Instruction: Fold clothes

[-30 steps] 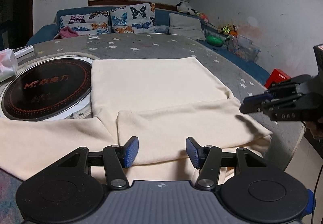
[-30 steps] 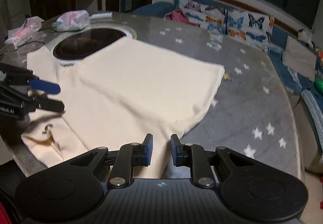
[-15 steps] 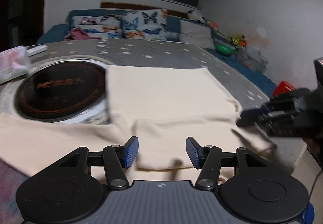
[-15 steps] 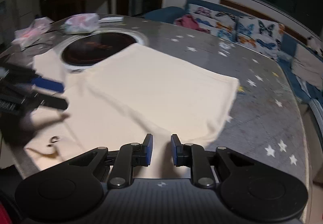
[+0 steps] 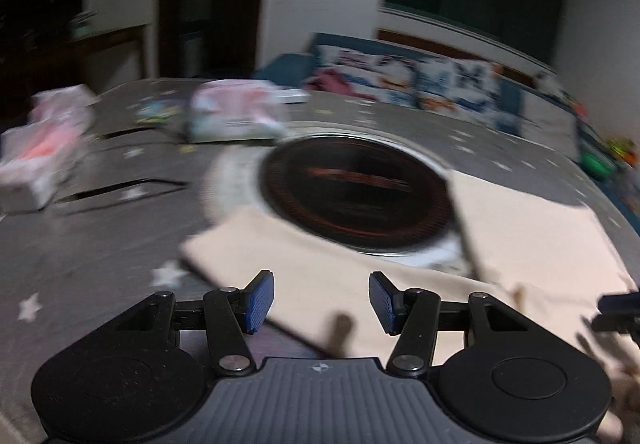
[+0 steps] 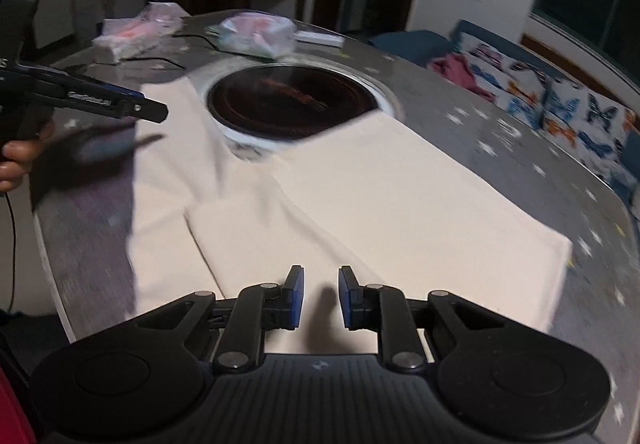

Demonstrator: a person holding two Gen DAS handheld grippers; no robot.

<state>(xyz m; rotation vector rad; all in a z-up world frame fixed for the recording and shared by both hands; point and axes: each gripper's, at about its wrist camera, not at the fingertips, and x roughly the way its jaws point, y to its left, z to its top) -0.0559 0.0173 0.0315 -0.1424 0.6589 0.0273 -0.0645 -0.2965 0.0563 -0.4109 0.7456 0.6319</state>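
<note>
The cream cloth point(image 6: 400, 195) lies flat and low on the round grey table point(image 6: 480, 131), so a gripper can slide over it, and the starry table top past its right edge is bare. The round black cooker plate point(image 6: 292, 103) sits in the middle of the table right at the cloth's far edge, with one cloth flap running along its left side. Behind it the soft bags point(image 6: 256, 31) and a tissue pack point(image 5: 36, 159) with a thin black cord point(image 6: 168, 61) block the far side, and the left gripper point(image 6: 152, 111) hangs over the left flap.
</note>
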